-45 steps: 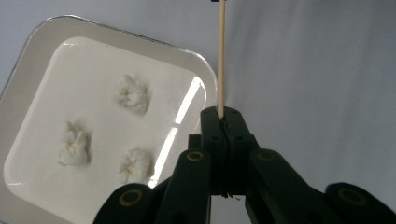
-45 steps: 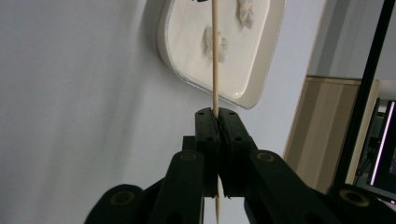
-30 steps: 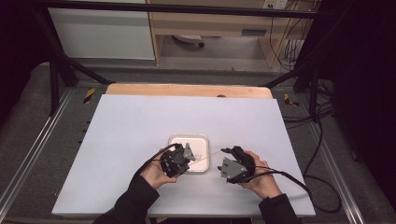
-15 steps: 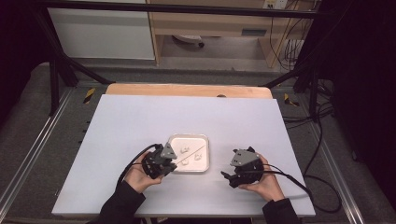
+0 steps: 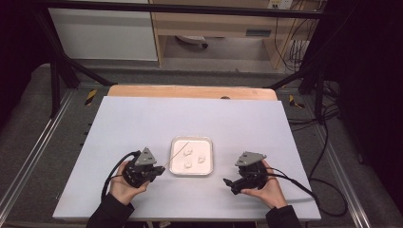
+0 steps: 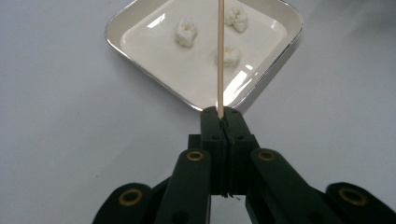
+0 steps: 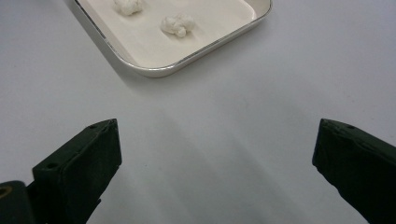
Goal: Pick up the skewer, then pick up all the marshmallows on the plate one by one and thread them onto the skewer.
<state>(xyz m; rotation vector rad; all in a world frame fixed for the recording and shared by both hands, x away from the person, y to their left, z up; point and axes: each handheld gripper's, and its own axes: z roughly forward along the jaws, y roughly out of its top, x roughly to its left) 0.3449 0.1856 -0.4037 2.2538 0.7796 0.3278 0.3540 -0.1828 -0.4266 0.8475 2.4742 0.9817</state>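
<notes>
Skewer pinched in left gripper fingers

Three lumps lie in tray on table.

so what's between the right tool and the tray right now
Nothing: in the right gripper view, bare white table runs from the open right tool to the tray. The high view shows the same gap.

Right gripper, jaws spread wide at the lower left and lower right of the frame, above a pale table. Upper left: corner of a white tray holding two white lumps.
</notes>
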